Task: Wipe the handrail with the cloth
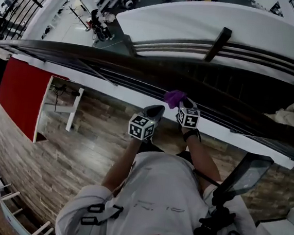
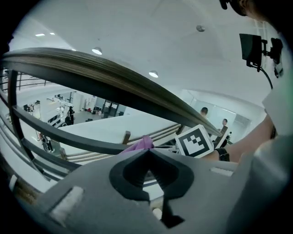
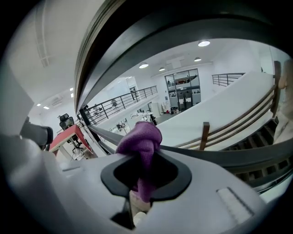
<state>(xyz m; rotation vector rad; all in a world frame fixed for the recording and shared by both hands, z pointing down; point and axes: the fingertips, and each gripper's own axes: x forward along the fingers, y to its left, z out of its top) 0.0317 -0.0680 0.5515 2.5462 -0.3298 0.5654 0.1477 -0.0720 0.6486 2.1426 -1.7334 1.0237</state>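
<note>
Right claw [image 3: 143, 178] pinches the cloth [image 3: 139, 137], its tail hidden; left claw [image 2: 148, 154] closed, empty.

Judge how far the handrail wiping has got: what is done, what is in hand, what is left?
Done: the purple cloth is picked up, clamped in the right gripper. In hand: it is held below the handrail, by a lower bar, not on the rail itself. The left gripper is shut and empty. Left: the whole wipe, as far as the pictures show.
</note>
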